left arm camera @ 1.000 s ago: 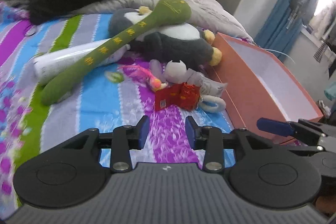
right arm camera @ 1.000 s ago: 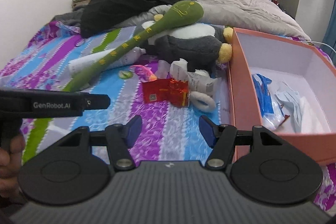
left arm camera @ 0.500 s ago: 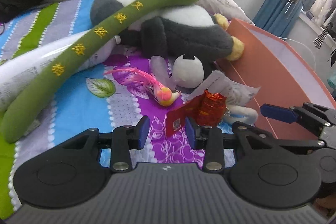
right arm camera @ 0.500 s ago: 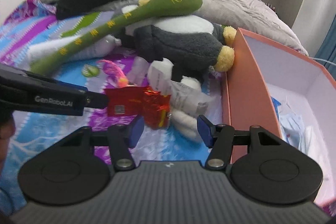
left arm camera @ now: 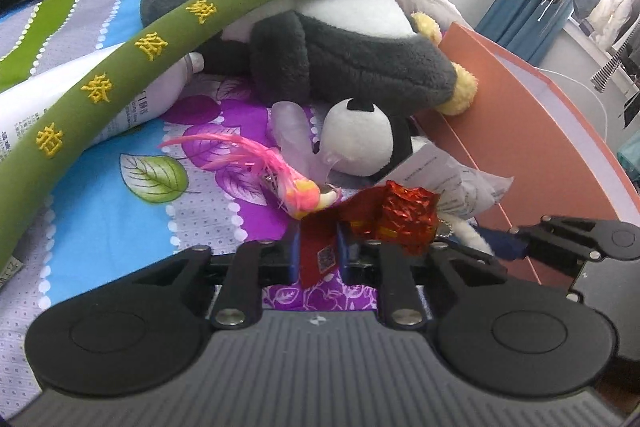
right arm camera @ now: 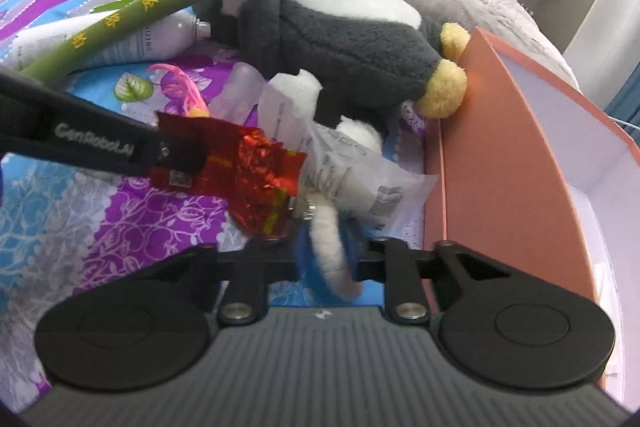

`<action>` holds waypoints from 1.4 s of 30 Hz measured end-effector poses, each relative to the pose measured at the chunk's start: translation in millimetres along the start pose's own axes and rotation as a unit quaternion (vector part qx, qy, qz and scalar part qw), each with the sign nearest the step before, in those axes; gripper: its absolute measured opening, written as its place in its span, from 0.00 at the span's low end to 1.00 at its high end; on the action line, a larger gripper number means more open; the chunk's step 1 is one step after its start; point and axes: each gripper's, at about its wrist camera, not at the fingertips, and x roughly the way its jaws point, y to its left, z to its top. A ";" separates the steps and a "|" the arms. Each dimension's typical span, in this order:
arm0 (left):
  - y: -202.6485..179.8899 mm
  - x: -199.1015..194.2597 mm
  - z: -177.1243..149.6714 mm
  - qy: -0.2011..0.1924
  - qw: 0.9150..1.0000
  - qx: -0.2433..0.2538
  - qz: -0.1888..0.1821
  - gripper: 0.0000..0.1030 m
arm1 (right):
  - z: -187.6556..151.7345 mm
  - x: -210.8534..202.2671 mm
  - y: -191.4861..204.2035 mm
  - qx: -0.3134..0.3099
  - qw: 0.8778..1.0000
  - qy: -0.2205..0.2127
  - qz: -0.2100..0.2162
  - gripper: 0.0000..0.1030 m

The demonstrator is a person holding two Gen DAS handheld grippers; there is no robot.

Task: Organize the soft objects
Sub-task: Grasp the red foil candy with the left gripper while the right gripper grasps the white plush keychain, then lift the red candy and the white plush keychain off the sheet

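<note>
Both grippers have descended toward the bed since the earlier frame. We see the left gripper (left arm camera: pixel 318 255) closing on the red foil packet (left arm camera: pixel 384 219), at 6 o'clock from the panda plush (left arm camera: pixel 362 139). Our right gripper (right arm camera: pixel 324 259) closes around a white plush ring (right arm camera: pixel 332 251) beside the orange box (right arm camera: pixel 500 163).

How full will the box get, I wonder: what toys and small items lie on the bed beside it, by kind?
Plush toys: 3 (green snake, grey penguin, small panda)
Red foil packet: 1
White bottle: 1
Pink feather bird: 1
Clear plastic bag: 1
Total: 7
</note>
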 end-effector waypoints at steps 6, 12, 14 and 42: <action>-7.0 -14.1 -2.4 -0.008 1.000 -0.009 0.007 0.04 | -1.4 -12.5 -1.8 0.004 1.000 -0.008 0.003 0.12; -14.6 -41.7 -14.1 -0.023 0.999 -0.033 0.023 0.01 | -6.6 -32.7 0.6 0.009 1.000 -0.011 0.011 0.12; -17.8 -52.4 -19.1 -0.029 0.998 -0.041 0.025 0.01 | -9.8 -41.0 3.0 0.007 1.000 -0.013 0.012 0.12; -45.2 -159.0 -130.8 0.022 0.987 -0.142 0.072 0.02 | -99.3 -128.1 42.5 0.025 0.995 0.000 0.098 0.14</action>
